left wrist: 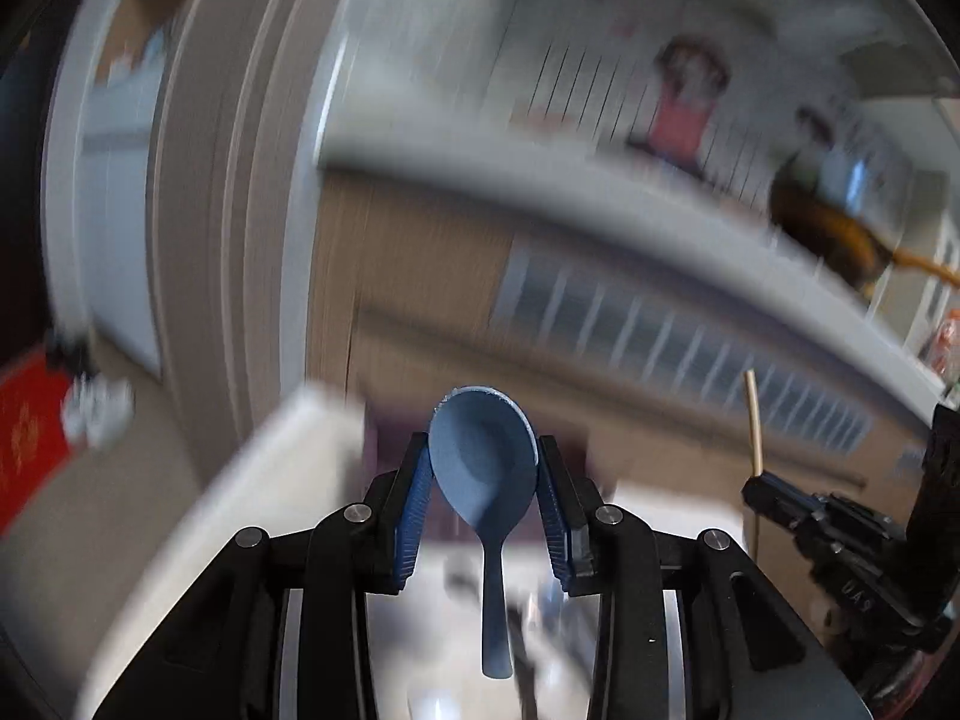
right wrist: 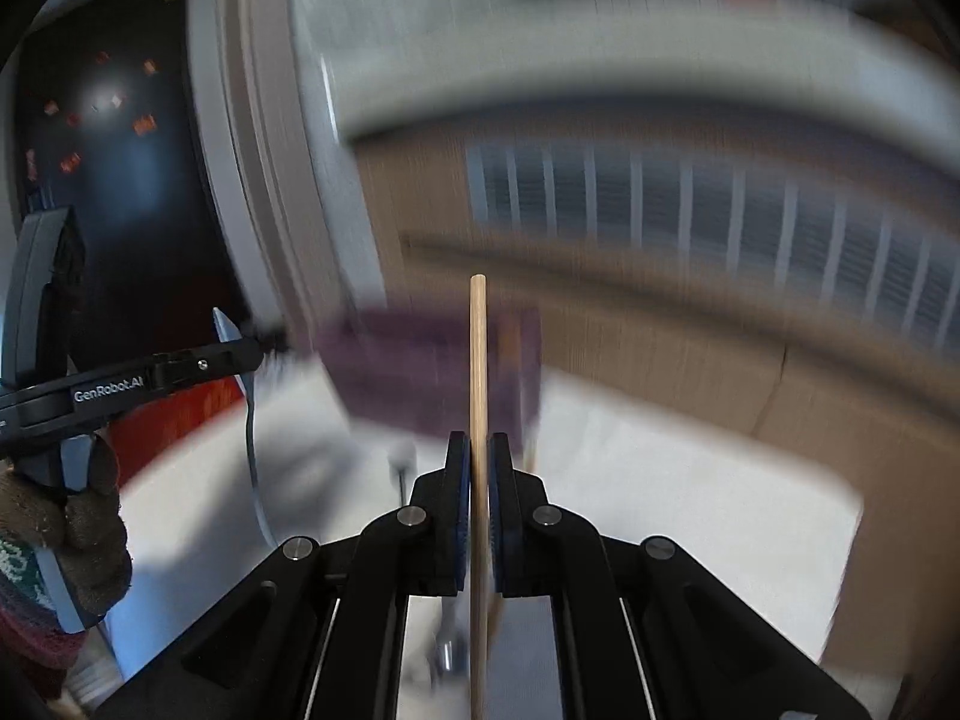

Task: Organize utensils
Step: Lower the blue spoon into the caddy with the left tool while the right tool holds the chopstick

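Observation:
My left gripper (left wrist: 483, 450) is shut on a blue plastic spoon (left wrist: 483, 462), bowl up between the pads, handle hanging down. It also shows edge-on in the right wrist view (right wrist: 231, 339). My right gripper (right wrist: 479, 450) is shut on a thin wooden chopstick (right wrist: 478, 360) that stands upright between the pads; the chopstick also shows in the left wrist view (left wrist: 753, 426). Both are held above a white table (right wrist: 690, 480). A purple holder (right wrist: 420, 366) stands blurred behind the chopstick.
The background is motion-blurred. A brown cardboard box (right wrist: 810, 396) lies beyond the table. A door frame (left wrist: 240, 180) stands to the left and a red mat (left wrist: 24, 438) lies on the floor. Blurred utensils (right wrist: 447, 648) lie on the table under the right gripper.

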`<action>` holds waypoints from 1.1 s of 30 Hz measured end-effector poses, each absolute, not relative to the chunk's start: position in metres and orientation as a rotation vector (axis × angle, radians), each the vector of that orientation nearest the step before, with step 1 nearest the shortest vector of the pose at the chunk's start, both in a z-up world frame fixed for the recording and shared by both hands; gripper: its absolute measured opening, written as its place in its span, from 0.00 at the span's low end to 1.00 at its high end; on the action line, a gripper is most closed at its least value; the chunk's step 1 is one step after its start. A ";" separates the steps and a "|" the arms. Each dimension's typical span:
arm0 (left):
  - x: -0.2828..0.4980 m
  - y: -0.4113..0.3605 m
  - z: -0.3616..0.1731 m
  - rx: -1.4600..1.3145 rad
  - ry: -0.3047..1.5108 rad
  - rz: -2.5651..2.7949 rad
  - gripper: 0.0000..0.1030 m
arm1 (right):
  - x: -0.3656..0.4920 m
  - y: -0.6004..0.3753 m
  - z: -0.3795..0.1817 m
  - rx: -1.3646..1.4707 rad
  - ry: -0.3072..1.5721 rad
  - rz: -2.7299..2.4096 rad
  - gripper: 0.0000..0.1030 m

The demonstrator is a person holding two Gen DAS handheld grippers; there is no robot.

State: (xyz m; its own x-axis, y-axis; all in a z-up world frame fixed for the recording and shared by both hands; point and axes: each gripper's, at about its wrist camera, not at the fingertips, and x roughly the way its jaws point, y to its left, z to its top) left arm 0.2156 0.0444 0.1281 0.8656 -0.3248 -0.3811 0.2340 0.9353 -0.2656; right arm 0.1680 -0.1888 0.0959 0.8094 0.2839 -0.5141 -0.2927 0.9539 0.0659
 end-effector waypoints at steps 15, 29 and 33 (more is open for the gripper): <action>0.323 0.041 0.136 -0.170 0.308 -0.247 0.34 | 0.294 -0.162 0.156 0.085 0.251 0.271 0.06; 0.346 0.024 0.087 -0.102 0.359 -0.222 0.34 | 0.318 -0.158 0.113 0.041 0.318 0.251 0.06; 0.344 0.027 0.079 -0.119 0.388 -0.214 0.34 | 0.314 -0.159 0.109 0.023 0.305 0.260 0.06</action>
State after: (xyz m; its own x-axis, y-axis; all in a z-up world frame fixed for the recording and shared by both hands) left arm 0.3439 0.0273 0.0788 0.9036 -0.2295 -0.3616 0.1840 0.9705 -0.1561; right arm 0.3141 -0.1590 0.1092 0.9209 0.2566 -0.2936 -0.2496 0.9664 0.0615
